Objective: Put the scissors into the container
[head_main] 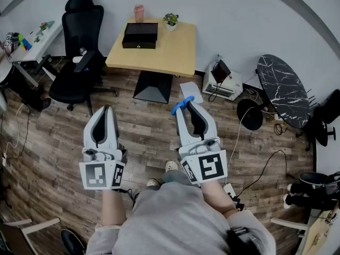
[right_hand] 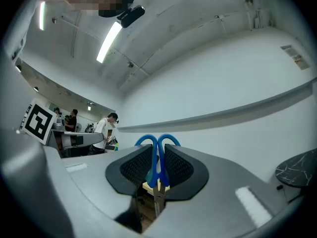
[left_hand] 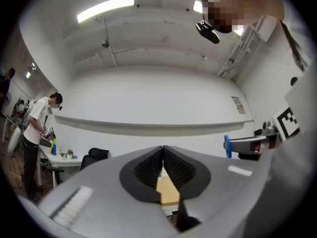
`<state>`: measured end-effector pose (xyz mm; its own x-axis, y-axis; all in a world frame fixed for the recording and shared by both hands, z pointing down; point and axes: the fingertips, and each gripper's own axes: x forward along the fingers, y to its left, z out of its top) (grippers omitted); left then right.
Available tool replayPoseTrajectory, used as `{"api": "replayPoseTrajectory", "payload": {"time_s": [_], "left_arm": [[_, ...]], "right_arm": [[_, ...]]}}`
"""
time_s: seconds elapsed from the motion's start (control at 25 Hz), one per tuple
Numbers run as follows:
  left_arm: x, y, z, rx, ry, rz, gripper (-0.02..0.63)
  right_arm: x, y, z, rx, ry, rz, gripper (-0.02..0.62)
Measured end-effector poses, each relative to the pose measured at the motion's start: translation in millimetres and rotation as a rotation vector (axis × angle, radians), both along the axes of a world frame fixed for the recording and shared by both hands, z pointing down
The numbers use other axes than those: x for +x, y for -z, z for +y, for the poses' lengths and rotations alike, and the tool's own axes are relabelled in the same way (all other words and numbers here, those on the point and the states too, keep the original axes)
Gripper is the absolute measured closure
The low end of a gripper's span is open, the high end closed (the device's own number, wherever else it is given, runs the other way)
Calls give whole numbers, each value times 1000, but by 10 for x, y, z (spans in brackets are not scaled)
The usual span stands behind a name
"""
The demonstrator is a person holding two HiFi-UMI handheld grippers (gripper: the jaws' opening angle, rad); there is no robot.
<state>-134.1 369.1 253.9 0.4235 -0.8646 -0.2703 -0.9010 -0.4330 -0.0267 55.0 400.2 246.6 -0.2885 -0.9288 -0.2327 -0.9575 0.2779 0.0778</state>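
Observation:
Blue-handled scissors point(head_main: 179, 107) stick out of my right gripper point(head_main: 187, 101), which is shut on them. In the right gripper view the blue handle loops point(right_hand: 157, 142) rise above the jaws and the metal blades point back toward the camera. My left gripper point(head_main: 108, 109) is level with it on the left, shut with nothing in it; its ribbed pads point(left_hand: 171, 166) meet. Both are held above the wooden floor. A black box-shaped container point(head_main: 140, 35) lies on the light wooden table point(head_main: 159, 57) ahead, well beyond both grippers.
A pink cup point(head_main: 139, 12) and a small potted plant point(head_main: 171, 20) stand on the table's far edge. A black office chair point(head_main: 79, 49) is at the left, a dark marbled round table point(head_main: 284, 89) at the right. A white device point(head_main: 223, 84) and cables lie on the floor.

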Motion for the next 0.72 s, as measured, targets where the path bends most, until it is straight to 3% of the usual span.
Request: {"api": "replayPoseTrajectory", "payload": {"time_s": [0.4, 0.72], "left_arm": [[32, 37, -2, 7, 6, -7, 548], [235, 125, -353, 8, 10, -1, 548]], "right_arm": [[23, 45, -4, 13, 2, 2, 520], [257, 81, -393, 12, 0, -22, 520]]}}
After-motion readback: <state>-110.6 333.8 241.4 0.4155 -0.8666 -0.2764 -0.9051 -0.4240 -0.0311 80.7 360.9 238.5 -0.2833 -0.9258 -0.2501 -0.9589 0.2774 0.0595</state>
